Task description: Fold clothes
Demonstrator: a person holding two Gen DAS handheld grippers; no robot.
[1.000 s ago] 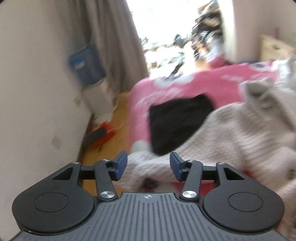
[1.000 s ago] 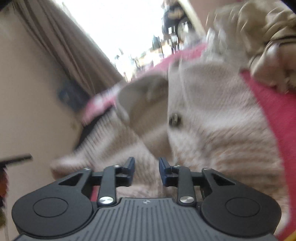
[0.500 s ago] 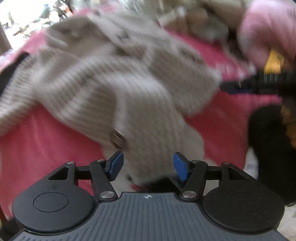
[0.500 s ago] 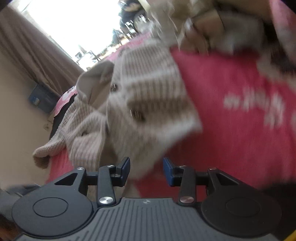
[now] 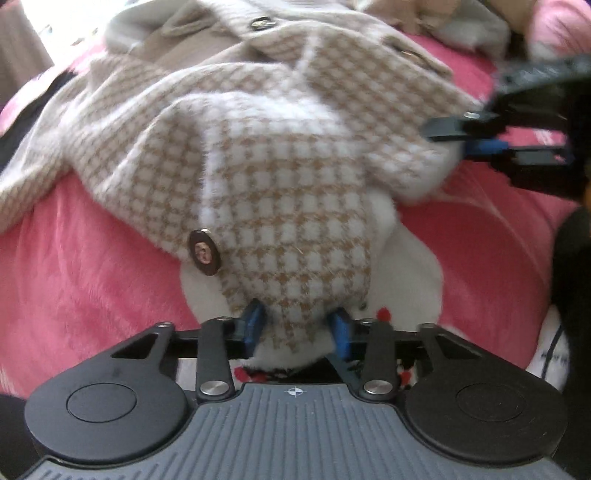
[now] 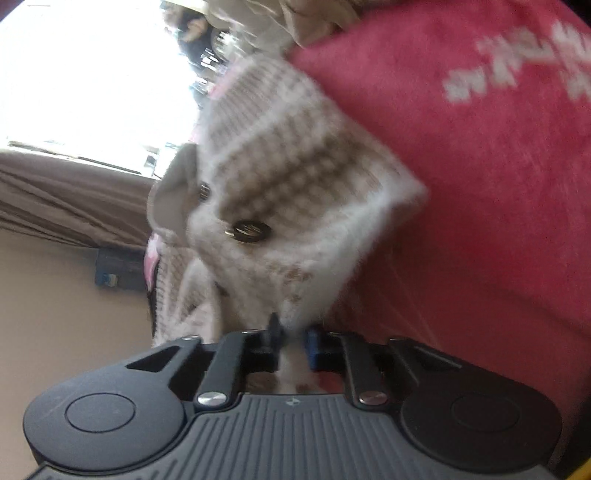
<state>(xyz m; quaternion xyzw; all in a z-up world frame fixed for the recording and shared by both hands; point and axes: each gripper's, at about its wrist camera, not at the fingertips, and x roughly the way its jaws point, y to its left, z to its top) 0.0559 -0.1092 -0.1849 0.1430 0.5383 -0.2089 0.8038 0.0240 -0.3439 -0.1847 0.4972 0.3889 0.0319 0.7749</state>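
A beige and white houndstooth cardigan [image 5: 280, 155] with dark round buttons lies bunched on a pink blanket [image 5: 85, 280]. My left gripper [image 5: 295, 328] is shut on its hem, with the blue pads pressed against the fabric. The right gripper shows at the right of the left wrist view [image 5: 476, 138], pinching the cardigan's other corner. In the right wrist view the right gripper [image 6: 293, 341] is shut on a thin fold of the cardigan [image 6: 295, 192], which hangs stretched toward the camera.
The pink blanket [image 6: 480, 184] covers the bed. A heap of other beige clothes [image 5: 436, 18] lies at the far end. A black garment [image 5: 22, 114] is at the far left. A curtain [image 6: 66, 192] and a wall [image 6: 55, 302] stand beside the bed.
Both grippers have closed on the cardigan's lower edge. The views have swung from the room down onto the bed, and the cardigan is now pulled closer.
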